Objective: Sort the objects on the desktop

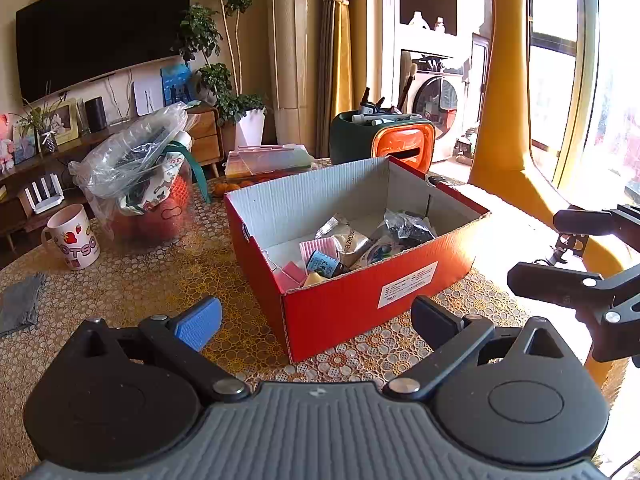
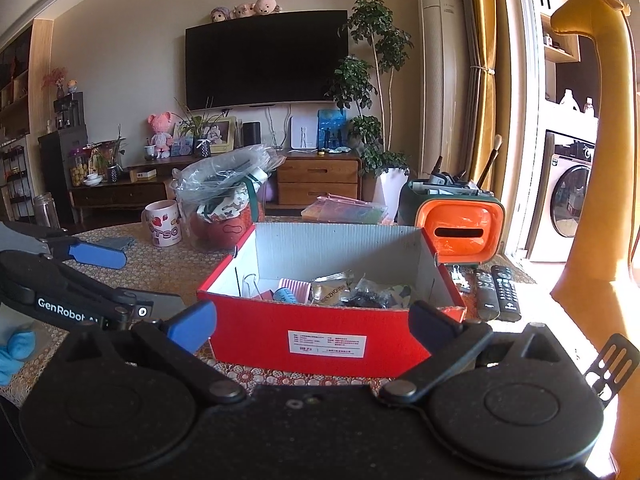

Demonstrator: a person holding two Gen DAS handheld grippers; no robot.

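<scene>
The left gripper [image 1: 316, 320] hung with its fingers spread wide and nothing between them, and the near corner of the red cardboard box [image 1: 360, 304] stood just beyond the gap. The right gripper [image 2: 312, 326] was likewise spread wide and empty, its fingers framing the labelled front wall of the same box [image 2: 320, 332].

Inside the box, past the fingertips, lay a jumble of small things: a pink ridged pack [image 1: 319, 249], a small bottle with a blue label [image 1: 326, 265], a foil sachet [image 1: 352, 240] and a dark crinkled packet [image 1: 408, 228].

Beyond the right gripper's right finger, two black remote controls [image 2: 496, 292] lay side by side on the lace-patterned tablecloth [image 2: 160, 268], just beside the box wall. Behind them stood an orange-fronted organiser [image 2: 460, 230] holding pens and brushes.

Well beyond the left gripper's left finger stood a strawberry-printed mug [image 1: 74, 242], and next to it a clear plastic bag [image 1: 136, 172] stuffed with items. A grey cloth [image 1: 20, 306] lay further out to that side.
</scene>
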